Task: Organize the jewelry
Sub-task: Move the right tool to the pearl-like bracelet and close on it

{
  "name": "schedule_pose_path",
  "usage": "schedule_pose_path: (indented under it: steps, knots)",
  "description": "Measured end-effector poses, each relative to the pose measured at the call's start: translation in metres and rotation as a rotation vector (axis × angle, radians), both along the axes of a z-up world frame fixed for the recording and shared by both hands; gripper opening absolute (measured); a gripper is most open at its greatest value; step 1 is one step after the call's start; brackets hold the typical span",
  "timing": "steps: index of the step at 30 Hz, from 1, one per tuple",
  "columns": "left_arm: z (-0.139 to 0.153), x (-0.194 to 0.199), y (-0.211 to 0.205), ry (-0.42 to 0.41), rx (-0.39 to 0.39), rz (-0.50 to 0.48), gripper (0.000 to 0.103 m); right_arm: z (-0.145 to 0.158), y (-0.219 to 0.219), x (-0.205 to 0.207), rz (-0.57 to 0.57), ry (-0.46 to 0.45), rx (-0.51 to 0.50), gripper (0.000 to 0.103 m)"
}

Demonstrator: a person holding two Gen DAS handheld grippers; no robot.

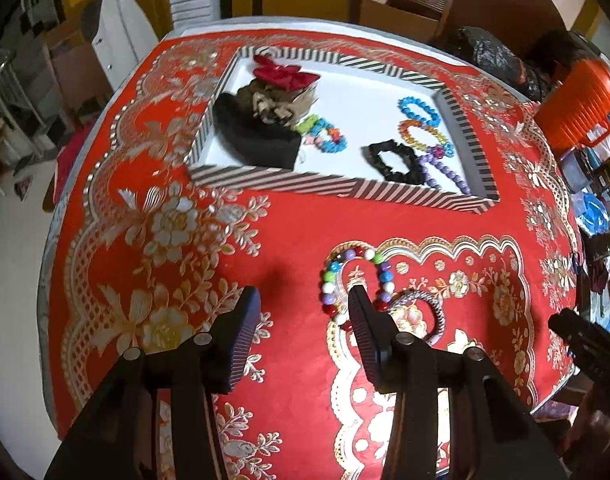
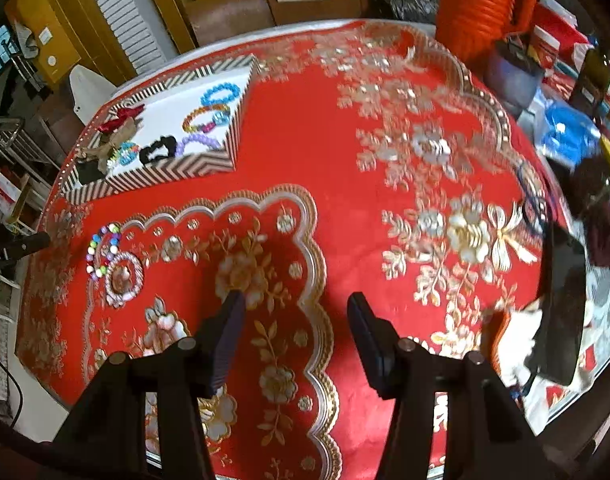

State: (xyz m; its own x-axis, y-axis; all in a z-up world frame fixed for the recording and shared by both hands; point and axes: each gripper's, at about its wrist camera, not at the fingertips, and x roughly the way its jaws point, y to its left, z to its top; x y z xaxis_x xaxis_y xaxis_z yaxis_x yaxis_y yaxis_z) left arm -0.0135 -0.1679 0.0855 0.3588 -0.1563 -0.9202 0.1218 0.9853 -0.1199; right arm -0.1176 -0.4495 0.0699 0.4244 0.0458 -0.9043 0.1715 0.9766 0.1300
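The left hand-held gripper [image 1: 305,300], jaws apart and empty, is nearer the beaded bracelet [image 1: 355,280], which lies just right of its gap, elongated toward the striped tray [image 1: 345,190].

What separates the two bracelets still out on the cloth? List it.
The beaded bracelet is a string of round multicoloured beads; the braided ring is a plain greyish band. The beaded bracelet makes a long loop; the braided ring is a smaller circle. Both lie flat on the red tablecloth, outside the striped tray.
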Motion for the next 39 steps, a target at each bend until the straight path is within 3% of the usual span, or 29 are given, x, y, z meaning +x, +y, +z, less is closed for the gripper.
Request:
schedule_pose_path:
  steps: [10, 15, 25, 33, 39]
  knots:
    - [-0.02, 0.003, -0.002, 0.08, -0.017, -0.013, 0.022, -0.011, 0.057, 0.02, 0.161, 0.008, 0.084, 0.056]
    - [-0.023, 0.004, -0.007, 0.077, 0.0, -0.025, 0.022, -0.024, 0.101, 0.035, 0.269, 0.024, 0.056, 0.056]
    - [-0.025, 0.013, -0.005, 0.079, 0.013, -0.03, 0.022, -0.035, 0.155, 0.072, 0.377, -0.009, -0.051, 0.054]
    - [-0.035, 0.019, -0.002, 0.117, -0.016, -0.031, 0.022, -0.051, 0.17, 0.076, 0.441, 0.003, -0.178, 0.018]
    - [-0.043, 0.024, -0.007, 0.149, -0.057, -0.066, 0.022, -0.046, 0.139, 0.068, 0.358, 0.03, -0.124, 0.012]
